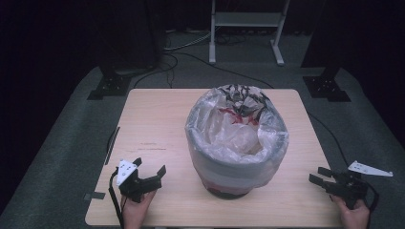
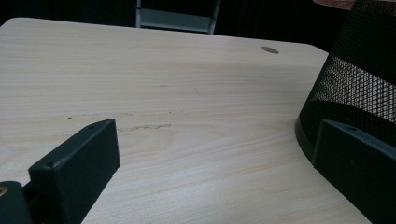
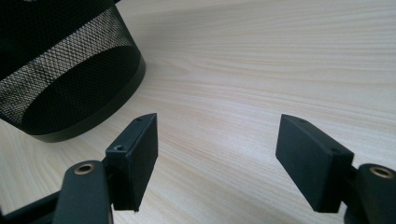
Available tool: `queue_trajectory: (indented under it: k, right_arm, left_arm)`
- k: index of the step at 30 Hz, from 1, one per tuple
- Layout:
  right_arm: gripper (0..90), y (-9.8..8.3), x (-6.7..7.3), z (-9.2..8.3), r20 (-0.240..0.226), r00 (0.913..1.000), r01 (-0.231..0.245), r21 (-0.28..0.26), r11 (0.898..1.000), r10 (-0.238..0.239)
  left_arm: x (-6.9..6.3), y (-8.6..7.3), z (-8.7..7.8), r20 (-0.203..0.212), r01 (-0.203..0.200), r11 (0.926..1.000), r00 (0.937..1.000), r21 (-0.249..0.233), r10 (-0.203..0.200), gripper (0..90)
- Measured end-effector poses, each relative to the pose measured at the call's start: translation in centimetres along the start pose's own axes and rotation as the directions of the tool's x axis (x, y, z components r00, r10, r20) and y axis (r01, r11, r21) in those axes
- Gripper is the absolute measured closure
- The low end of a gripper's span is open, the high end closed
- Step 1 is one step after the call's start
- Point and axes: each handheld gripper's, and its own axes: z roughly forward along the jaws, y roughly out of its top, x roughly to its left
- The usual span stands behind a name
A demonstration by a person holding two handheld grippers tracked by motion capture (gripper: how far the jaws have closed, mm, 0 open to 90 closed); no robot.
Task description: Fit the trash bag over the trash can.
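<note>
A black mesh bin stands on the wooden table, right of centre. A clear plastic bag with black and red print lines it and folds down over the rim. My left gripper rests near the front left of the table, open, nothing between its jaws. In the left gripper view the mesh bin is at the right, close to the right fingertip. My right gripper sits at the front right edge, open and empty. The right gripper view has the mesh bin at upper left.
The table's left half is bare wood with faint marks. Beyond the far edge lie grey floor, black stand feet, cables and a white metal frame. A small round spot marks the table's far corner.
</note>
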Motion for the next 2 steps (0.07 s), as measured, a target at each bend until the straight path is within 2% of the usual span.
queue_trajectory:
  k: [2]
  right_arm:
    - [29.0,-0.02,0.29,0.01,-0.002,1.0,0.006,-0.004,1.0,-0.006]
  left_arm:
    - [-0.09,0.07,-0.03,0.0,-0.004,1.0,1.0,-0.002,0.004,0.0]
